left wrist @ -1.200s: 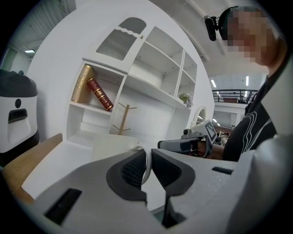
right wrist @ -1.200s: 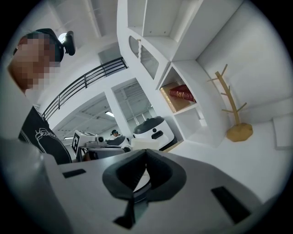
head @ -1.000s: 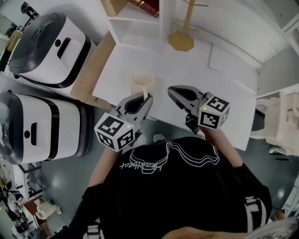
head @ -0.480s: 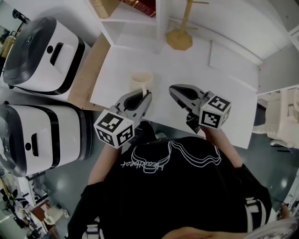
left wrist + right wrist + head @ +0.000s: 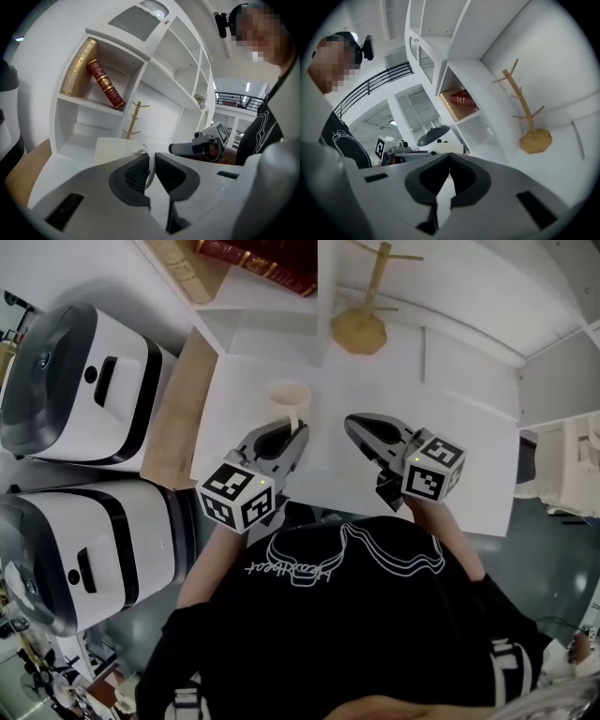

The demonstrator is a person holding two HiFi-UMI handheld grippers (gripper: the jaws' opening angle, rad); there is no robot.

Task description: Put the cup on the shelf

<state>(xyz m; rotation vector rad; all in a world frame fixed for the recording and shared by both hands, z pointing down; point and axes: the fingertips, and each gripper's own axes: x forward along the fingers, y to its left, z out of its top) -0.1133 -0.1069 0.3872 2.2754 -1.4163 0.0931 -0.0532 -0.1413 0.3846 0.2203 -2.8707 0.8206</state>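
Observation:
A cream cup (image 5: 288, 399) hangs just above the white table (image 5: 450, 427), in front of the white shelf (image 5: 267, 320). My left gripper (image 5: 300, 430) is shut on the cup's handle; in the left gripper view the thin white handle (image 5: 150, 172) is pinched between the dark pads, and the cup's body (image 5: 117, 147) shows beyond the jaws. My right gripper (image 5: 354, 425) hovers to the right of the cup, shut with nothing in it. In the right gripper view its jaw tips (image 5: 448, 157) meet, and the cup (image 5: 451, 148) shows just past them.
The shelf's low compartment (image 5: 79, 140) is open; above it lean a gold book (image 5: 79, 68) and a red book (image 5: 105, 84). A wooden mug tree (image 5: 361, 326) stands right of the shelf. Two white rice cookers (image 5: 84, 381) (image 5: 84, 549) and a wooden board (image 5: 173, 423) lie left.
The left gripper has carried the cup a little forward towards the shelf. The right gripper keeps its place beside it, still shut.

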